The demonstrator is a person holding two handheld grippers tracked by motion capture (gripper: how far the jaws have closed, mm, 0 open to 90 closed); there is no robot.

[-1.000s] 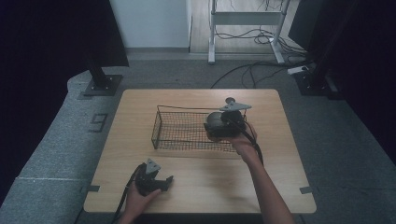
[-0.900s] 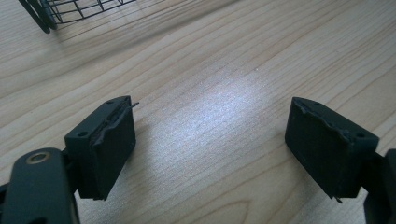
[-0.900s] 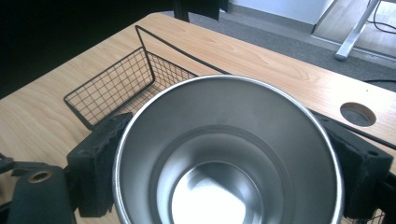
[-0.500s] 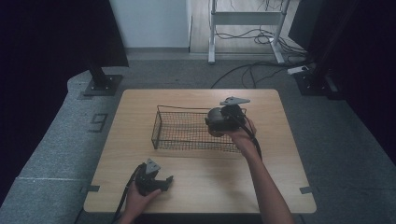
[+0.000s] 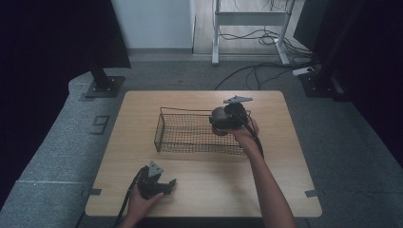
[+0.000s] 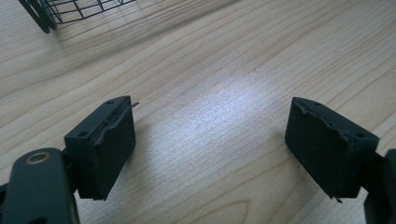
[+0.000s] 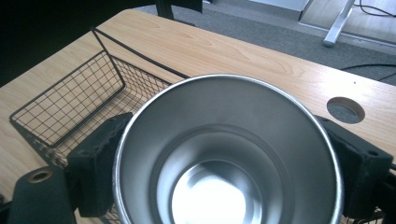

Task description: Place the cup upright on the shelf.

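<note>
A shiny steel cup point(image 7: 224, 154) sits between the black pads point(image 7: 100, 158) of my right gripper point(image 7: 229, 140), which is shut on its sides, mouth toward the camera. In the high view the cup point(image 5: 217, 116) and right gripper point(image 5: 223, 121) hang over the right end of a black wire basket point(image 5: 180, 137). Near the table's front left my left gripper point(image 5: 166, 183) rests in a hand. Its jaws stand wide open over bare wood point(image 6: 210, 121), with nothing between them.
The wooden table point(image 5: 285, 190) has a round cable hole point(image 7: 345, 109) near its far right. The basket's corner point(image 6: 42, 18) lies beyond the left gripper. Dark stands, a metal frame and cables stand on the grey floor behind the table.
My right gripper has carried the cup a little toward the table's far side and left, over the basket's right end. The left gripper has stayed put.
</note>
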